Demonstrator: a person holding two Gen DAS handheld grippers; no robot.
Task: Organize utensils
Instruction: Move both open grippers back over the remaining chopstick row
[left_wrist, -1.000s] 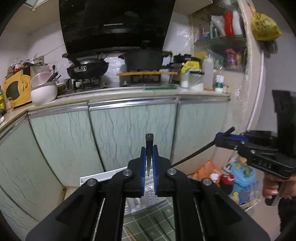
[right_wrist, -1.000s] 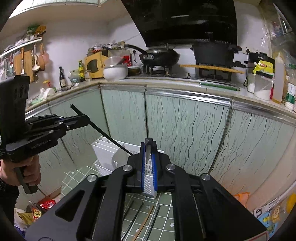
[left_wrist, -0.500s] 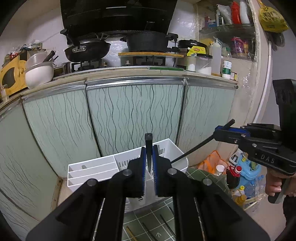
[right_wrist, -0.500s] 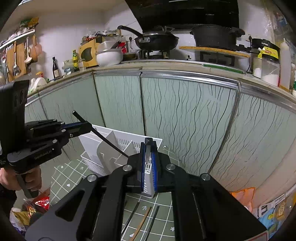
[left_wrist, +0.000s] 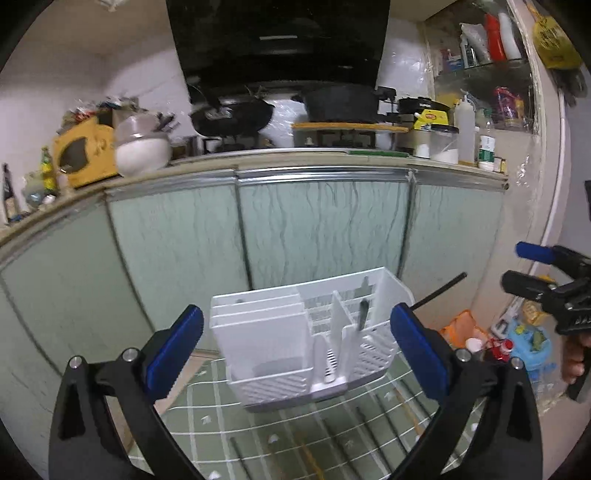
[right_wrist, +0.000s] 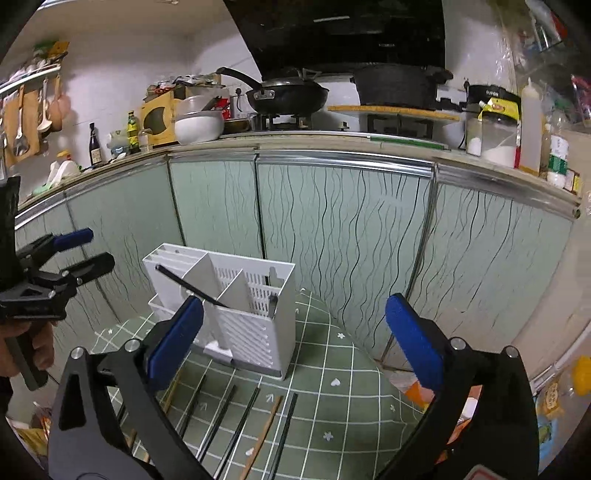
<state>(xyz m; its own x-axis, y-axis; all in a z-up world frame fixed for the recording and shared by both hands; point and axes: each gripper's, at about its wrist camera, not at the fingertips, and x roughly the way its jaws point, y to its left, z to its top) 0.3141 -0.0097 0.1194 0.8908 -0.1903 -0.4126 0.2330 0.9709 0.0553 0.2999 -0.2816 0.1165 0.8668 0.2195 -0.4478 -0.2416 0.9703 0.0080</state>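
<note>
Ahead of me runs a counter (right_wrist: 332, 142) over pale green cabinet doors (right_wrist: 343, 229) veined with dark wavy lines. On the stove sit a black wok (right_wrist: 288, 96) and a black pot (right_wrist: 397, 88) under the black range hood (right_wrist: 343, 33). A white bowl (right_wrist: 197, 125) stands left of the wok, beside a yellow box (right_wrist: 159, 118). A white squeeze bottle (right_wrist: 530, 129) stands at the right.

Pale green wavy-lined cabinet doors (right_wrist: 343, 236) are running beneath a cluttered counter (right_wrist: 332, 142); a black range hood (left_wrist: 277, 37) is hanging above white walls.
</note>
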